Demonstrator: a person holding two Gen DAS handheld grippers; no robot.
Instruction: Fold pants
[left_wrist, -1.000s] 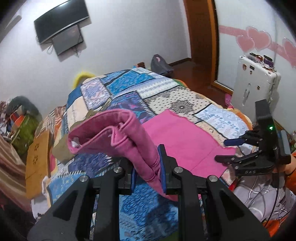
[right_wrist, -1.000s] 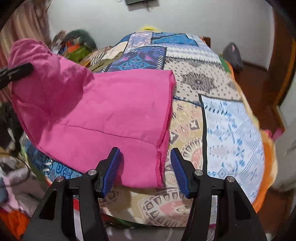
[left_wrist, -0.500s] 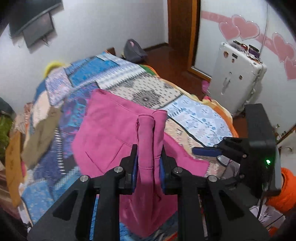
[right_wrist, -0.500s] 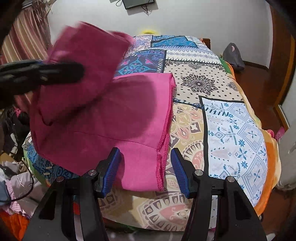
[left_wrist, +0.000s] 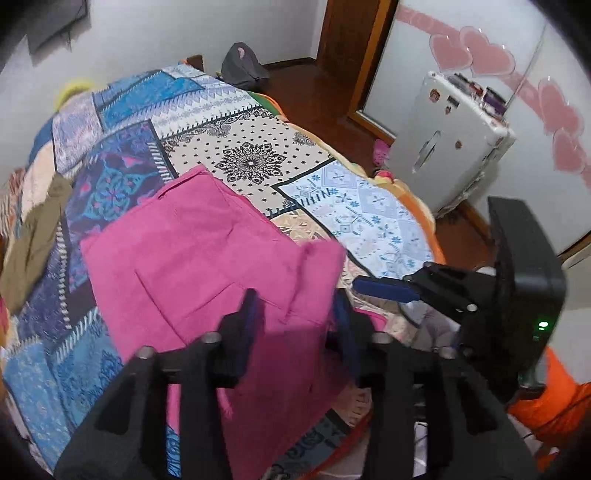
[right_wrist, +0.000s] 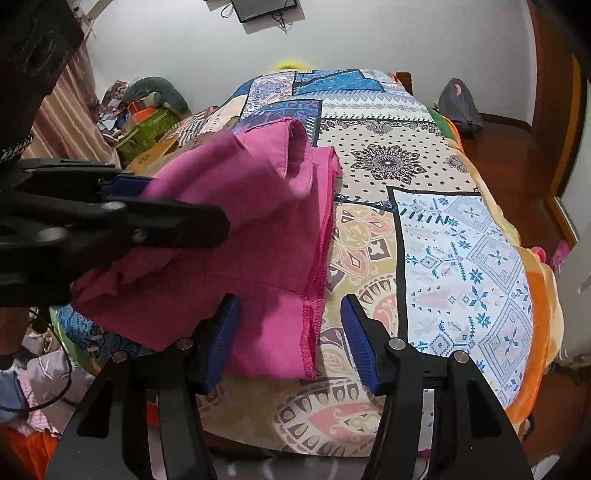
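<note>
Bright pink cotton pants (left_wrist: 207, 266) are laid doubled on the patchwork-quilted bed (left_wrist: 251, 155), the fold just released as the left claw (left_wrist: 295, 314) has been opening, cloth loose between its jaws. The right claw (right_wrist: 290, 328), half open and empty, is held over the hem at the bed's near edge; smoothing and a second fold are judged next.

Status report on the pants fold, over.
Left gripper jaws just opened, pink pants between them. Right gripper open, astride hem. Nothing in the way.

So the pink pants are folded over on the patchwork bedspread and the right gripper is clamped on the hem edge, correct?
Not quite: the right gripper is open, its fingers either side of the hem without pressing on it, as the right wrist view shows. The pink pants are folded over on the patchwork bedspread.
</note>
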